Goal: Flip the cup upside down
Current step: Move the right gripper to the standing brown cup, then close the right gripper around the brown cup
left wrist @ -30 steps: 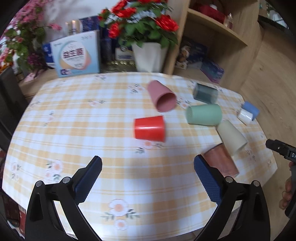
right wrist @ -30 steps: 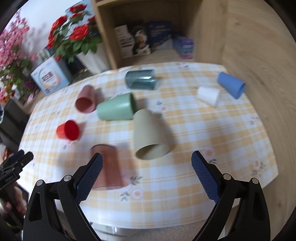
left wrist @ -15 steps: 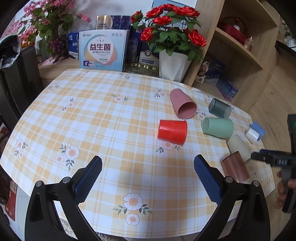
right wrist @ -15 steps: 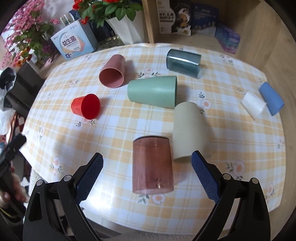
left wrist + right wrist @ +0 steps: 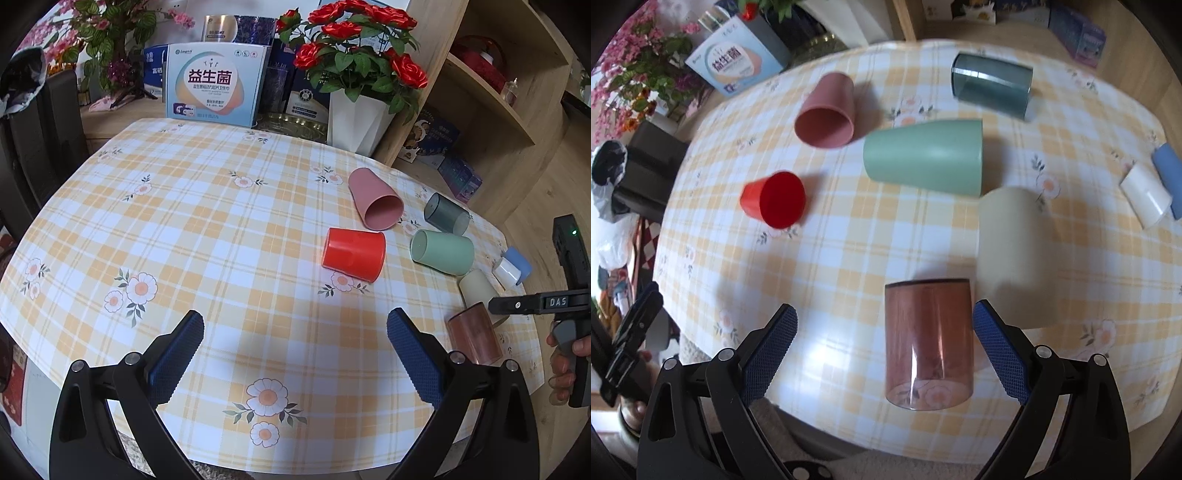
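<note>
Several cups lie on their sides on a checked tablecloth (image 5: 849, 258). A clear brown cup (image 5: 928, 339) lies between the open fingers of my right gripper (image 5: 884, 326), mouth toward the camera, with air on both sides. It also shows in the left wrist view (image 5: 474, 334). A beige cup (image 5: 1012, 254), a green cup (image 5: 925, 157), a pink cup (image 5: 827, 110), a red cup (image 5: 774, 199) and a dark teal cup (image 5: 991, 86) lie beyond. My left gripper (image 5: 295, 330) is open and empty over the table's near part, well short of the red cup (image 5: 352, 253).
A small white cup (image 5: 1145, 194) and a blue cup (image 5: 1167, 177) lie at the table's right edge. A white pot of red roses (image 5: 358, 122), a printed box (image 5: 212, 86) and wooden shelves (image 5: 491, 96) stand behind the table. A black chair (image 5: 40, 122) is at the left.
My right gripper has moved forward and down, so the brown cup now sits between its fingers. My left gripper has drawn back and turned slightly left.
</note>
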`<state>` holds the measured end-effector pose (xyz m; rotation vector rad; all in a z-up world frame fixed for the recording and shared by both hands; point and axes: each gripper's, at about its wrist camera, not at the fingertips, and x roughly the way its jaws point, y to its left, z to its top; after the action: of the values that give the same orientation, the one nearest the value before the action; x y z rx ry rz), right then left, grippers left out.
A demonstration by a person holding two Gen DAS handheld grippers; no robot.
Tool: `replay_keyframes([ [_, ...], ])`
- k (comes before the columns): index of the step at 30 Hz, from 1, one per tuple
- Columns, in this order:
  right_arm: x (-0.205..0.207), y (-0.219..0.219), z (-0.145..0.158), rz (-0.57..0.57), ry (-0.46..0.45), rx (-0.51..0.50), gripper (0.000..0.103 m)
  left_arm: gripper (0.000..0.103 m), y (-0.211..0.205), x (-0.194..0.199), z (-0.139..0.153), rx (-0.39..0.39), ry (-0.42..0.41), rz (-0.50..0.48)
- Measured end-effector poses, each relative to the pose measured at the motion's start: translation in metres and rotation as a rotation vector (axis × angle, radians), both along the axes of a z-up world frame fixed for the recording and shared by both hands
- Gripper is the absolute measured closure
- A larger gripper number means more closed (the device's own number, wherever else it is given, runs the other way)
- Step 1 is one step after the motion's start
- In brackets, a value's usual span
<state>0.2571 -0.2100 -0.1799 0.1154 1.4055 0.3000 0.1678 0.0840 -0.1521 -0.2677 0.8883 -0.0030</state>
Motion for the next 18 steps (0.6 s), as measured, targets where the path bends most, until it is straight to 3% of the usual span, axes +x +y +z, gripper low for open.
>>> replay_keyframes([
  [5, 0.003, 0.003, -0.016, 0.012, 0.041, -0.05, 0.013, 0.006, 0.001, 0.001, -0.002, -0.007, 0.011, 0.005],
  [6, 0.004, 0.003, -0.018, 0.012, 0.049, -0.057, 0.025, 0.006, 0.001, 0.001, -0.002, -0.007, 0.009, 0.004],
  [7, 0.006, 0.003, -0.022, 0.009, 0.054, -0.075, 0.028, 0.006, 0.001, 0.0, -0.002, -0.006, 0.009, 0.003],
  [18, 0.017, 0.019, -0.038, 0.044, 0.113, -0.115, 0.028, 0.006, -0.003, 0.002, -0.004, -0.014, 0.023, -0.007],
])
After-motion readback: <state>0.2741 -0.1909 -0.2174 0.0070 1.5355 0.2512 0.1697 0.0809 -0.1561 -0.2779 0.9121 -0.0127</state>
